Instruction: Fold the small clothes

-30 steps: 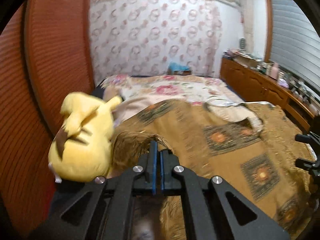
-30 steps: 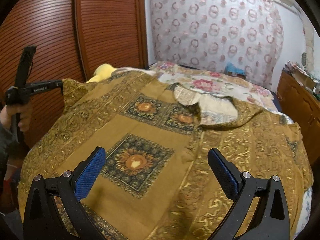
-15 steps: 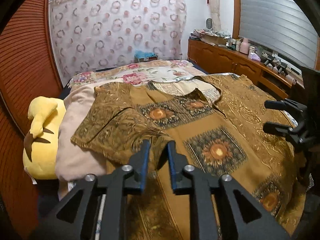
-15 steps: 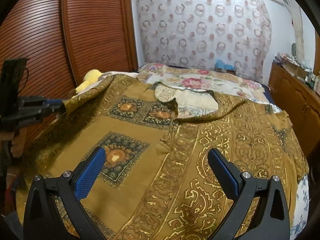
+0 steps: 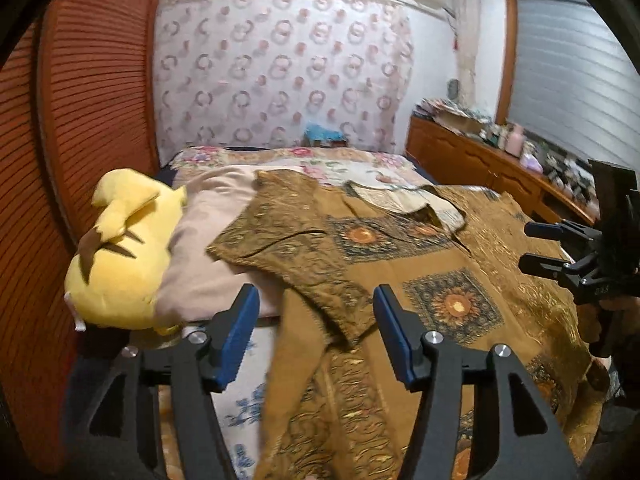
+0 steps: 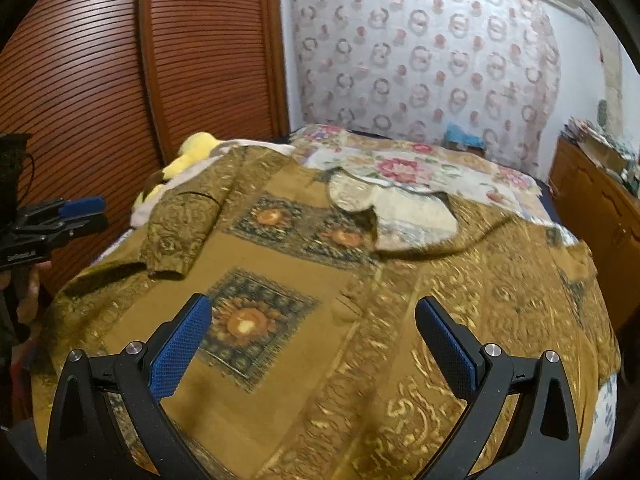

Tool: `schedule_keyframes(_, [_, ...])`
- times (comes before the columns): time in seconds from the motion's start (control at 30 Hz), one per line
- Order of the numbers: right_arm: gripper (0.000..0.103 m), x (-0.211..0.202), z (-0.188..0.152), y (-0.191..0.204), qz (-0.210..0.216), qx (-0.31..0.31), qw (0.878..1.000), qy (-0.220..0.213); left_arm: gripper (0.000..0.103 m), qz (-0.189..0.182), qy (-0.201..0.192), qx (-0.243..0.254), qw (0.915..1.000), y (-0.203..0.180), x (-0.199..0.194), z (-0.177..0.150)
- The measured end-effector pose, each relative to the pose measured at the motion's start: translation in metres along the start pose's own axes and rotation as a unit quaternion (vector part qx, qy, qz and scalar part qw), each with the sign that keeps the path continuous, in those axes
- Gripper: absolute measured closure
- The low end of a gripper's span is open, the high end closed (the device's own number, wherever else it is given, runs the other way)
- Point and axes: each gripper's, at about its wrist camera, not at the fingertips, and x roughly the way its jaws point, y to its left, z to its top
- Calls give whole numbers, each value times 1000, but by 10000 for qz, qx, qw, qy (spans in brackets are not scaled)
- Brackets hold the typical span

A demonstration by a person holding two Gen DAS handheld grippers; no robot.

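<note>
A brown and gold patterned shirt (image 5: 452, 300) (image 6: 304, 272) lies spread face up on the bed. Its left sleeve (image 5: 288, 240) (image 6: 188, 220) lies folded inward over the chest. My left gripper (image 5: 316, 332) hovers just behind that sleeve; its jaws are opening and the blue pads touch no cloth. It also shows at the left edge of the right wrist view (image 6: 80, 212). My right gripper (image 6: 314, 344) stands wide open above the shirt's lower front with nothing between its pads. In the left wrist view it shows at the far right (image 5: 560, 252).
A yellow plush toy (image 5: 120, 256) (image 6: 192, 152) and a pink pillow (image 5: 208, 248) lie by the slatted wooden wardrobe (image 5: 80, 120) on the left. A floral bedsheet (image 6: 400, 168) covers the far bed. A cluttered wooden dresser (image 5: 480, 164) runs along the right.
My left gripper was shut on the sleeve, carried it in over the shirt, then opened and let it go. The right gripper stayed open over the shirt.
</note>
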Motion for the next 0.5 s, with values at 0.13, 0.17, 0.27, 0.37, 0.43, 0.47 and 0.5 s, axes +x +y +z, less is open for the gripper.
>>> schedule_keyframes(0.13, [4,12,14,15,203,-283,9994,12,38,176,-61,-174,9997,14,-6,-8])
schedule_keyframes(0.17, [7,17,19,21,281,-363,9989,37,35,220,-75,-197,9995,14,-6,-9])
schedule_keyframes(0.27, [18,34,30,32,578,-409,9974,153,26,253,-181,-373,9988,24,-13,-14])
schedule_keyframes(0.37, [21,55,44,49,818,-485,9952,232,24,336,-201,-441,9983,31,-17,-18])
schedule_keyframes(0.43, [21,68,51,59,922,-518,9939,303,24,411,-204,-435,9980,33,-20,-21])
schedule_keyframes(0.47, [22,77,55,66,988,-550,9929,365,23,431,-209,-436,9979,34,-22,-23])
schedule_keyframes(0.5, [22,84,59,72,1023,-597,9921,405,23,443,-213,-444,9978,36,-23,-23])
